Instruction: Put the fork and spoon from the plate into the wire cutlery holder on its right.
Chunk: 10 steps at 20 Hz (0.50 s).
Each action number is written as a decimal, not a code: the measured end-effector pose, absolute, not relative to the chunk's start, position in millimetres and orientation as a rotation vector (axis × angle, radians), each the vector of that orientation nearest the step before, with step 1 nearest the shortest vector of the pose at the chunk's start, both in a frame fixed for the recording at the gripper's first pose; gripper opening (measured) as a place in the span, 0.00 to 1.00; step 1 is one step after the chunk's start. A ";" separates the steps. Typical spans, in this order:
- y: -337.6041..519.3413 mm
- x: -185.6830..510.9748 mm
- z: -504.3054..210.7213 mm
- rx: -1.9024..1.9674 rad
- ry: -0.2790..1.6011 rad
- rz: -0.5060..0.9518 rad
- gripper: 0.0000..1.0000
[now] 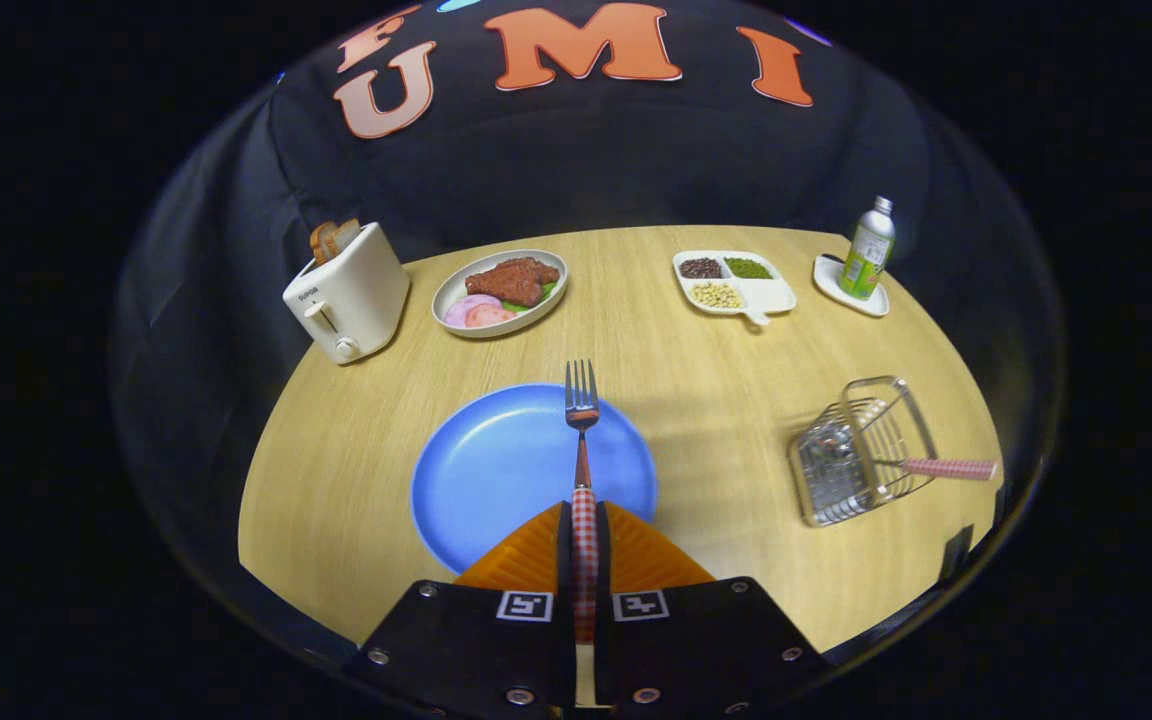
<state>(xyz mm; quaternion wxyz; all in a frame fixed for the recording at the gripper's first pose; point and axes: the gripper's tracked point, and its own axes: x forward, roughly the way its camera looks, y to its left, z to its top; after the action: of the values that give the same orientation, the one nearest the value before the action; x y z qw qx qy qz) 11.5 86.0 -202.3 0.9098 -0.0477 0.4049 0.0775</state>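
My gripper (pixel 584 530) is shut on the fork (pixel 581 430), both fingers pressing its red-checked handle. The fork sticks out straight ahead, its tines lifted over the far rim of the blue plate (pixel 496 470), which lies just ahead of the fingers and holds nothing else. To the right of the plate stands the wire cutlery holder (pixel 861 450). The spoon (pixel 946 468) rests in it, its red-checked handle poking out over the right side.
At the back of the round wooden table (pixel 696 350) stand a white toaster (pixel 348 293) with bread, a plate of meat (pixel 501 290), a divided dish of beans (pixel 733 282) and a green bottle (pixel 868 250) on a small white dish.
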 end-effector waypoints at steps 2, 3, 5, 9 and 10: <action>62.3 11.2 -183.4 -0.142 0.861 0.180 0.08; 52.2 9.9 -176.0 -0.149 0.884 0.192 0.08; 28.4 8.4 -163.9 -0.190 0.924 0.217 0.08; -24.5 6.2 -145.5 -0.288 1.005 0.245 0.08; -34.4 5.7 -142.9 -0.291 1.028 0.252 0.07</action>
<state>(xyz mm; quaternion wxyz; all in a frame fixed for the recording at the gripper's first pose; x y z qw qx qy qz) 5.7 -34.4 -142.9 0.8533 -0.1381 0.4884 0.1197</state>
